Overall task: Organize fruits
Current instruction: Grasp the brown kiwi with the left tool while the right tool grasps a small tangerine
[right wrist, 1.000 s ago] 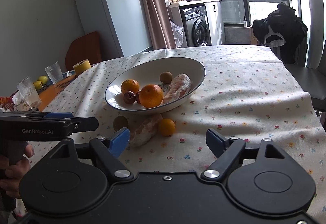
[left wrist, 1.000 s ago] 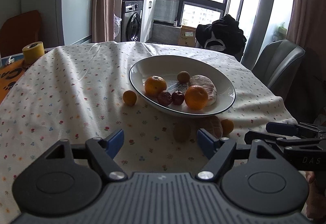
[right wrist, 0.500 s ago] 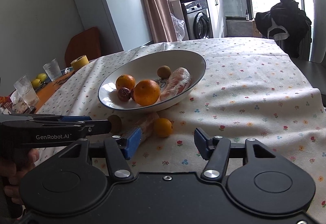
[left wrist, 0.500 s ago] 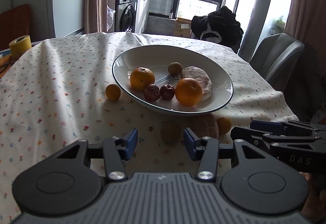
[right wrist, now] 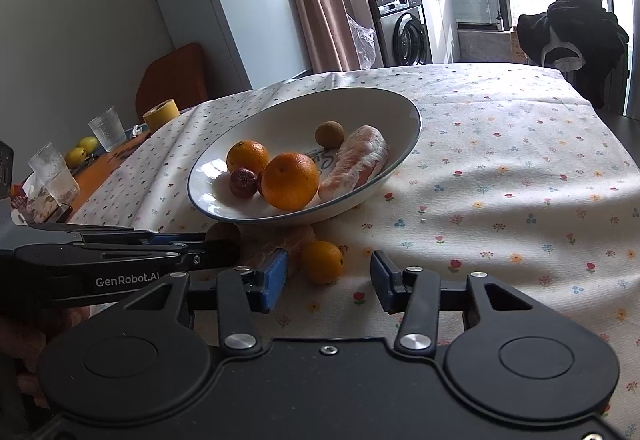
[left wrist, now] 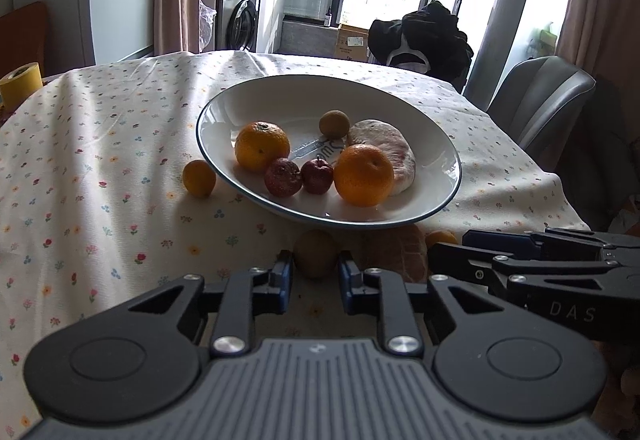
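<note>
Yellow lemons (right wrist: 82,151) show only from the right wrist.

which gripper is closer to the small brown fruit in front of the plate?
Left. The left gripper has its fingers on either side of the small brown fruit. The right gripper sits further right, flanking the small orange.

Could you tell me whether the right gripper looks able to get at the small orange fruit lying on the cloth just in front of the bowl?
Probably yes: the right gripper is open, and the small orange fruit lies just ahead between its fingers, nothing blocking it.
</note>
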Action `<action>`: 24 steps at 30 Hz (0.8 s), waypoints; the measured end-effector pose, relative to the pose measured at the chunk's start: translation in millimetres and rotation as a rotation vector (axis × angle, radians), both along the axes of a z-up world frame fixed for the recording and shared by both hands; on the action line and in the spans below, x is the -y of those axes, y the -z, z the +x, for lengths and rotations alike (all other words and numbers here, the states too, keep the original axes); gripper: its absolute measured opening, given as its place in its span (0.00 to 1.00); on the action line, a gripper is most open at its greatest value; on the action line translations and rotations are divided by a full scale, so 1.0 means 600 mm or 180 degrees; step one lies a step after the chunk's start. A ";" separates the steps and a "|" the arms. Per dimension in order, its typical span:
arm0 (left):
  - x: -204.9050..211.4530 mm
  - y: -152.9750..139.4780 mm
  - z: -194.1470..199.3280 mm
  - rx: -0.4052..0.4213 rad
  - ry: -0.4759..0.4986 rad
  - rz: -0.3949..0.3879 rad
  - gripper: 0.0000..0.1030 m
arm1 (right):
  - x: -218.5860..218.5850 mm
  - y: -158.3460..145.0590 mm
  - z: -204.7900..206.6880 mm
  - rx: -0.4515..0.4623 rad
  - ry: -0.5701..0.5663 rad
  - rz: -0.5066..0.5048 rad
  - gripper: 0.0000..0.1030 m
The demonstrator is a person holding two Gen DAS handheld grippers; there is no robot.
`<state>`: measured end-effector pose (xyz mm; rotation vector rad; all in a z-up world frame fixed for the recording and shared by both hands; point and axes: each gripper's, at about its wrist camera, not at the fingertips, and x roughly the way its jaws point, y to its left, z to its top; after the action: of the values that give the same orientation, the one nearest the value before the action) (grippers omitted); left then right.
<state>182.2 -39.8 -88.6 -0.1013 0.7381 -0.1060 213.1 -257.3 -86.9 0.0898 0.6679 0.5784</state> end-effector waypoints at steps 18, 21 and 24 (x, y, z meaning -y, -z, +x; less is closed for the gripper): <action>-0.005 -0.020 -0.032 0.0114 -0.0039 0.0006 0.22 | 0.001 -0.014 -0.025 0.0097 -0.0061 -0.0049 0.20; -0.005 -0.026 -0.041 0.0154 -0.0046 0.0003 0.22 | 0.006 -0.021 -0.032 0.0127 -0.0027 -0.0040 0.20; -0.005 -0.035 -0.048 0.0200 -0.0046 0.0007 0.22 | 0.008 -0.030 -0.038 0.0164 0.0000 -0.0028 0.20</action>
<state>153.7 -37.0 -67.9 -0.1008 0.6746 -0.0941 190.1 -262.3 -69.1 0.0665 0.6205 0.5759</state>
